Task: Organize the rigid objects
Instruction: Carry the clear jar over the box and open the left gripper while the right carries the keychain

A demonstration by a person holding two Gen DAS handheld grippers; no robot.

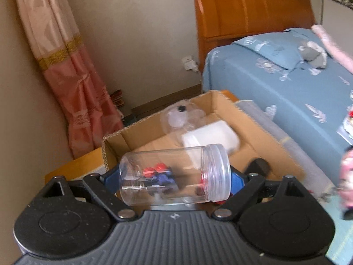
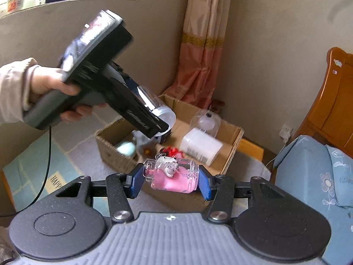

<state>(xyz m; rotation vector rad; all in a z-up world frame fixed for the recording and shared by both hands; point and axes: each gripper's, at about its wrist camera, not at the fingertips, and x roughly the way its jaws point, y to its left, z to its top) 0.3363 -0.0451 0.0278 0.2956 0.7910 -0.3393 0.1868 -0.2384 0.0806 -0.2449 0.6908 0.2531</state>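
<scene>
My left gripper (image 1: 174, 177) is shut on a clear plastic jar (image 1: 176, 174), held sideways above the near edge of the cardboard box (image 1: 260, 132); small red and blue pieces lie inside the jar. In the right wrist view the left gripper (image 2: 162, 128) hangs over the box (image 2: 231, 152) with the jar (image 2: 161, 112). My right gripper (image 2: 171, 177) is shut on a small clear jar with pink filling and a white figure (image 2: 174, 176), just in front of the box.
The box holds a white cylinder (image 2: 200, 146), a clear dome (image 2: 206, 120), a red item (image 2: 173, 151) and a pale green object (image 2: 126, 149). A blue bed (image 1: 297, 84), a wooden headboard (image 1: 249, 6) and a pink curtain (image 1: 72, 84) stand around.
</scene>
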